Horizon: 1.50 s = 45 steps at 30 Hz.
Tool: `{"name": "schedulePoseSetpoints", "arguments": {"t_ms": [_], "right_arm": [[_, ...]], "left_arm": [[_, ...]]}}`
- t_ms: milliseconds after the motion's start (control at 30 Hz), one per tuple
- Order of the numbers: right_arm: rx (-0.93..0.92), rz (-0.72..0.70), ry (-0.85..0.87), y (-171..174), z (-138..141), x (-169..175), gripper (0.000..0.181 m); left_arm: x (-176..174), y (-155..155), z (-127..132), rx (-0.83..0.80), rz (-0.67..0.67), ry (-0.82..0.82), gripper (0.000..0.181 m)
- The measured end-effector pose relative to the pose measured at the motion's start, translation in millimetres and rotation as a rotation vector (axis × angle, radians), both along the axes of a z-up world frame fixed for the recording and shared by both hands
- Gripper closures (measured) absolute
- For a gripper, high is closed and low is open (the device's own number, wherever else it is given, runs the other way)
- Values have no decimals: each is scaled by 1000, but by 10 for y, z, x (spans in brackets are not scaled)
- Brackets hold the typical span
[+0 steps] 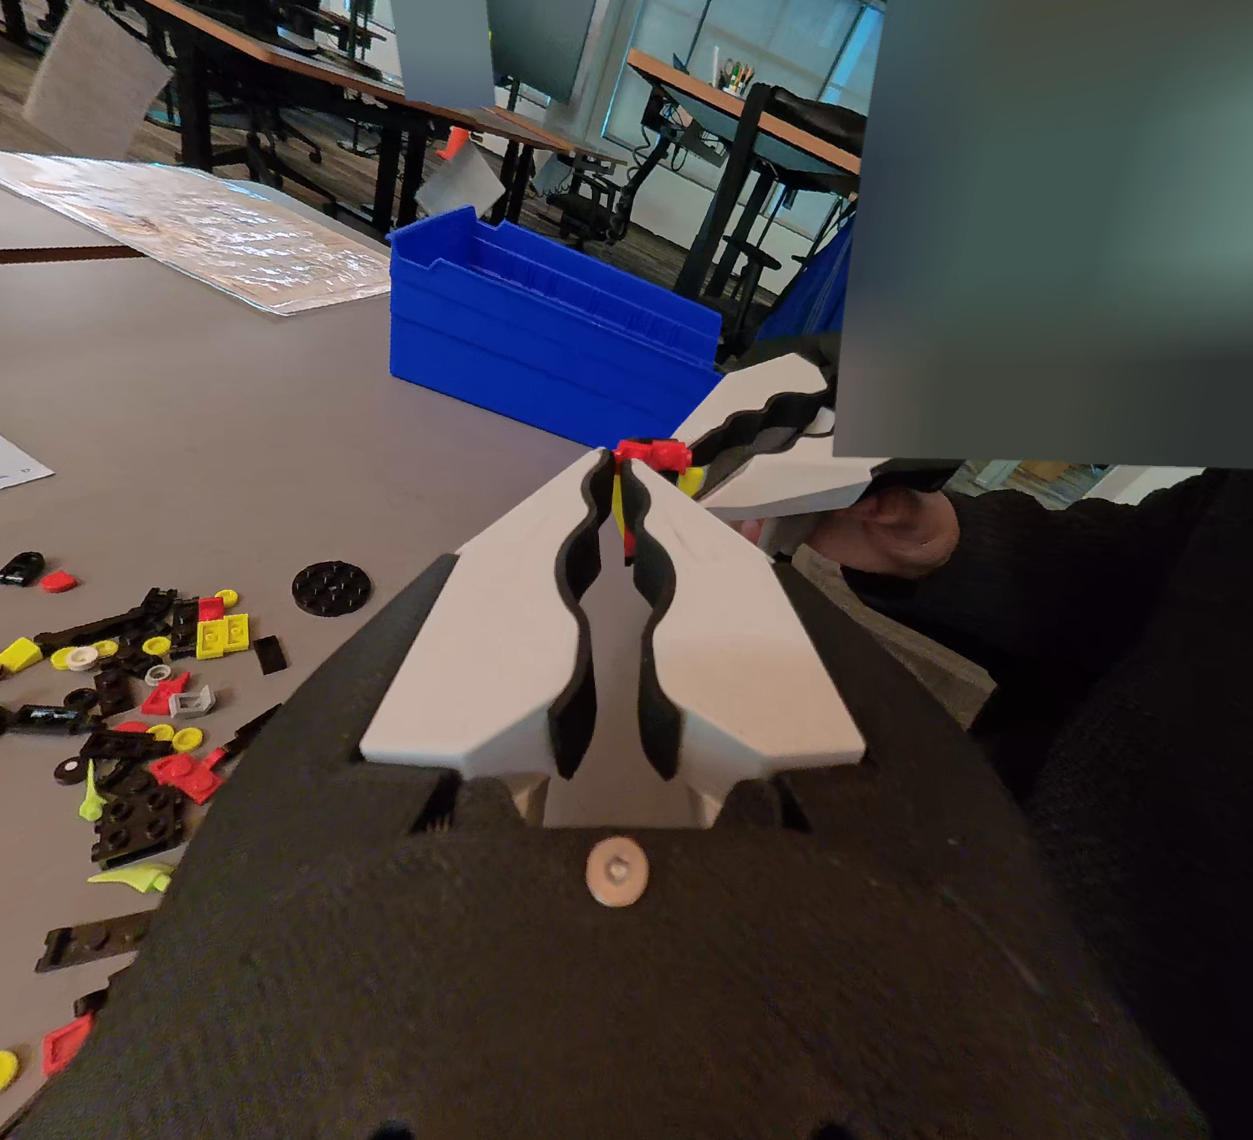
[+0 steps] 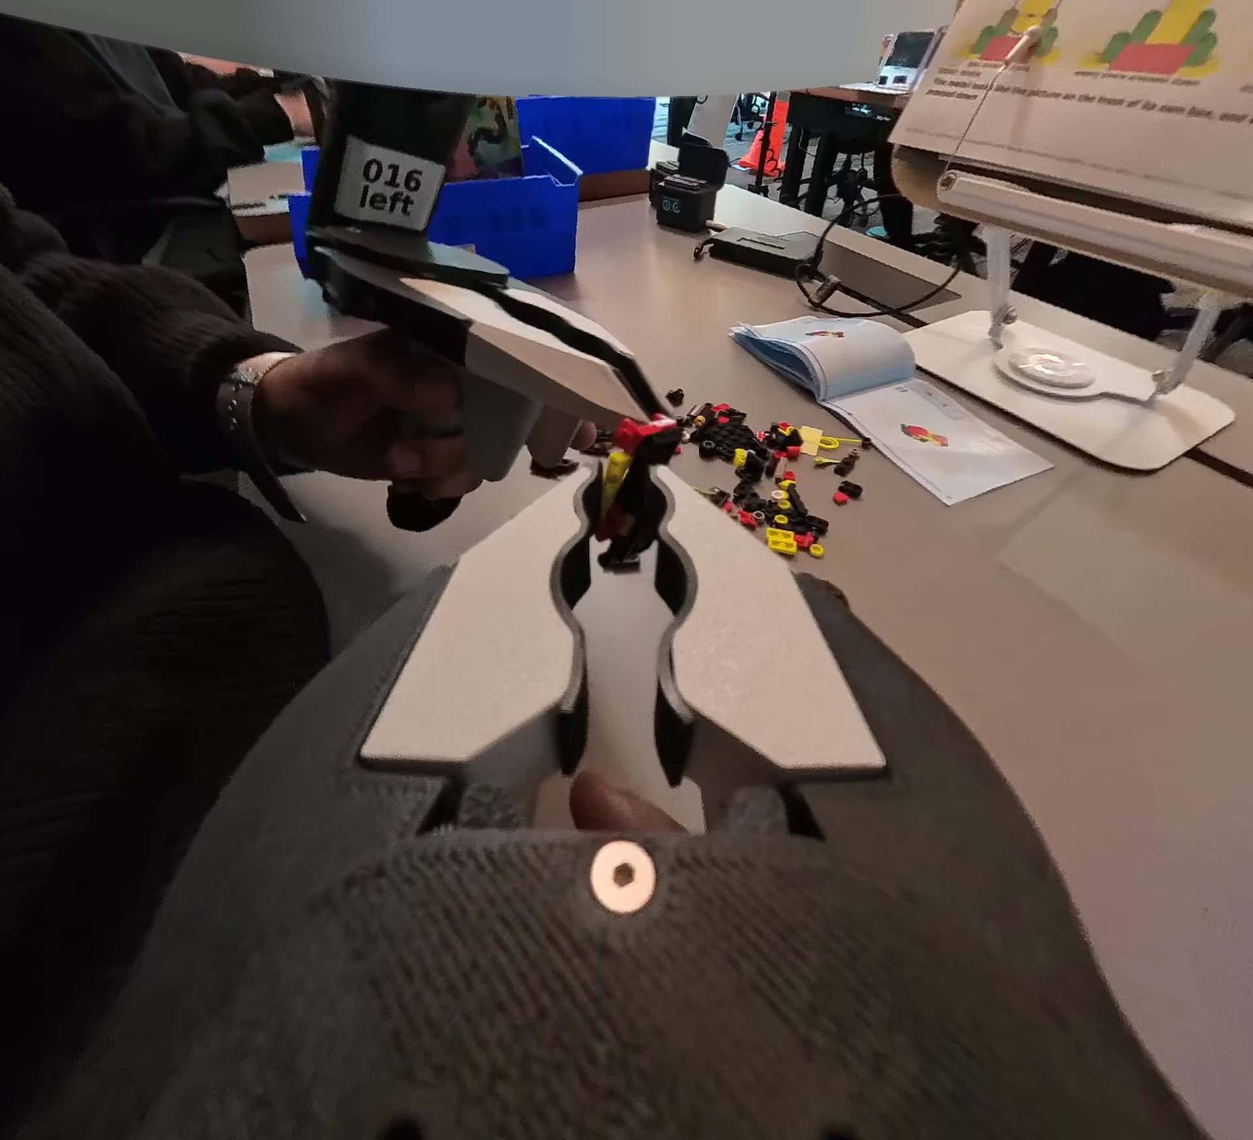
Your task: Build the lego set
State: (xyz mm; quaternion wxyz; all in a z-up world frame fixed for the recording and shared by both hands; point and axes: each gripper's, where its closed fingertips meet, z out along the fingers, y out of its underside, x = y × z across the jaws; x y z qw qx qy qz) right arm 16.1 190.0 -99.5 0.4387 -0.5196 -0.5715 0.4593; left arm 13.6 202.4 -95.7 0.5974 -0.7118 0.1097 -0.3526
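since both tools meet on the same small sub-assembly in mid-air above the counter, this looks like a press-fit step, so keep it slow. right hand-held gripper is pinching the black/yellow/red sub-assembly between its fingertips. left hand-held gripper is pressed together on it too in its own view, with a red piece at its tips; i can't tell whether that red piece is already seated or only being offered up.

to do it well: hold the right tool rigid as the anvil, line the studs up square before pushing, press straight along the stud axis, no twisting, or the thin stack will likely pop apart or slip from the pads.

orientation: in the right wrist view the sub-assembly's long axis runs roughly along the fingers, red end pointing away toward the left tool's tips, black end back toward the palm.

loose bricks and the instruction booklet lie on the counter beyond.
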Motion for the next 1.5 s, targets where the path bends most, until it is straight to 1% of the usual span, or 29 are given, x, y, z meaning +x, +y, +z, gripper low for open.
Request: {"name": "schedulePoseSetpoints", "arguments": {"t_ms": [100,133,200,300,433,533,600,667,733,767,867,933,1000,1067,1167,1267,1333,1433,1500], "right_arm": [[72,16,-19,-49,-25,-6,171],[94,29,-23,-82,-32,-9,178],[142,25,-36,-103,-50,-23,181],[212,20,-92,-104,-153,-24,181],[215,33,-118,-120,-224,-32,181],[190,40,-121,-118,-236,-29,181],[130,48,-128,-115,-265,-31,181],[22,55,-152,-104,-339,-38,181],[-140,64,-196,-99,-461,-49,179],[-230,77,-220,-109,-526,-49,175],[-455,76,-306,-76,-755,-27,172],[-553,70,-361,-46,-893,11,171],[-598,59,-389,-11,-962,41,171],[-582,32,-406,43,-1003,63,172],[-504,-12,-437,149,-1048,112,174],[-435,-41,-413,249,-986,129,175],[-407,-34,-418,251,-979,143,174],[-374,14,-436,151,-991,130,165],[-319,51,-433,62,-972,95,158]], "left_arm": [[10,-4,-10,-2,-6,14,181],[34,-13,-25,-8,-21,21,181],[67,-19,-54,-15,-28,41,181],[89,-14,-129,-42,-39,56,181],[93,-17,-180,-71,-64,36,181],[88,-15,-200,-70,-65,52,181],[88,-5,-228,-80,-57,55,181],[73,23,-304,-115,-38,66,181],[57,48,-420,-161,-18,89,181],[57,56,-491,-187,-14,108,181],[81,57,-732,-266,-22,176,181],[111,48,-838,-304,-33,183,181],[125,47,-881,-321,-39,178,181],[78,74,-859,-310,-19,174,181],[-89,137,-787,-296,39,146,181],[-246,172,-774,-314,67,118,181],[-293,174,-798,-329,68,117,181],[-275,136,-862,-365,37,147,181],[-278,101,-927,-401,24,173,181]]}}
